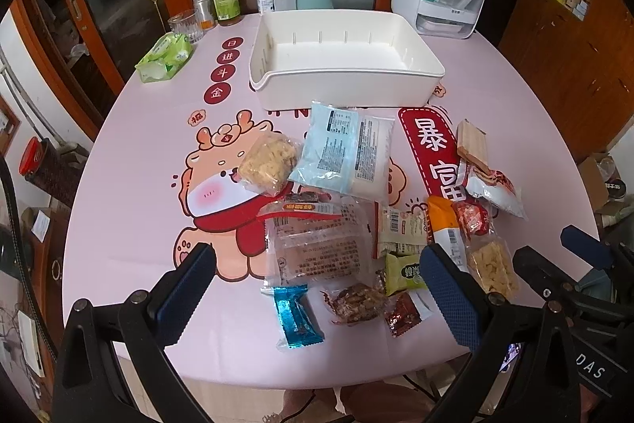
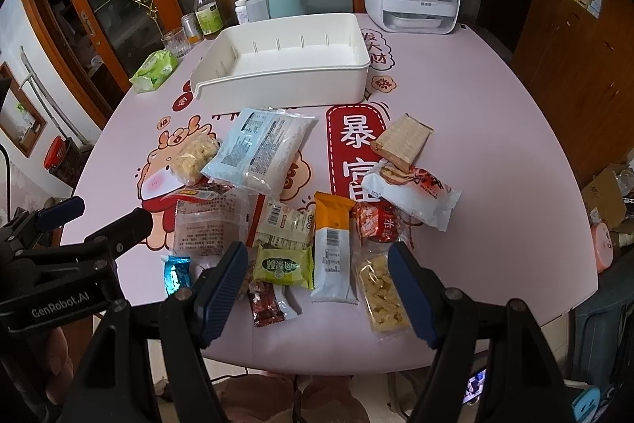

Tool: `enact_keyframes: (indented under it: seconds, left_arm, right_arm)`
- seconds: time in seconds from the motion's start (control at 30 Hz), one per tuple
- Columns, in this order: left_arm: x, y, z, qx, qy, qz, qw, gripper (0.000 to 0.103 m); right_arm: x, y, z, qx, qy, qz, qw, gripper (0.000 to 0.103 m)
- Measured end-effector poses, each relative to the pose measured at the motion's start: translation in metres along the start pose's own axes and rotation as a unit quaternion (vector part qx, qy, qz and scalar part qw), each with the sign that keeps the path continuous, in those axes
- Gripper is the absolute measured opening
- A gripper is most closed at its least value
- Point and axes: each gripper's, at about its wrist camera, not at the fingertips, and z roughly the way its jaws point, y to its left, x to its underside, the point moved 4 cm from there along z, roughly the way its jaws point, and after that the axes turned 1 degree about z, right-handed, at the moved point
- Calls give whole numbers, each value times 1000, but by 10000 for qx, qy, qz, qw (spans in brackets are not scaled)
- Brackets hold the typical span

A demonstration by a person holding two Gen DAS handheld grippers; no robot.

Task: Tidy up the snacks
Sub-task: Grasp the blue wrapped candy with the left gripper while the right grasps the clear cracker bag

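Standing by the round table with its pink printed cloth: nothing sorted yet. White plastic bin sits empty at the far side, low lip facing the snack pile; snacks lie loose between bin and near edge.

Largest packet: pale blue-and-white pouch, just in front of the bin. Soft, puffy, light by the look; film likely slick. Best taken across a narrow end or seam.

Clear-wrapped brown cake, mid-pile, overlapped by a red-labelled wrapper. Probably crushable; pinch the crimped edge, not the body.

Puffed-grain block, leaning on the blue pouch. Brittle, I judge; light squeeze only.

Wafer pack, right of pile, resting on a white-and-red packet. Stiff, boxy, easiest grip.

Orange-and-white bar: long, firm, grip mid-length.

Small items near edge: green sachet, blue foil candy. Light, slippery, flat; hard to get under.

Left gripper: jaws wide, empty, hanging over the near snacks. Right gripper: jaws wide, empty, straddling the green sachet and orange bar from above, not touching.
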Motion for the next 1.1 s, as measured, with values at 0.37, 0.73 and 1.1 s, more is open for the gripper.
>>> enact_keyframes:
  seconds: [0.37,0.73,1.1]
  left_arm:
    - [10,-3,13,-38,284,-282,9992,102]
    - [31,50,36,-419,624,-1092,9912,102]
    - [82,78,92,-445,1446,-1667,9743,102]
  right_arm:
    - [8,-29,18,-112,333,266,9990,74]
    - [16,-74,43,207,534,416,9975,74]
    - [45,-100,84,329,1125,274,9927,74]
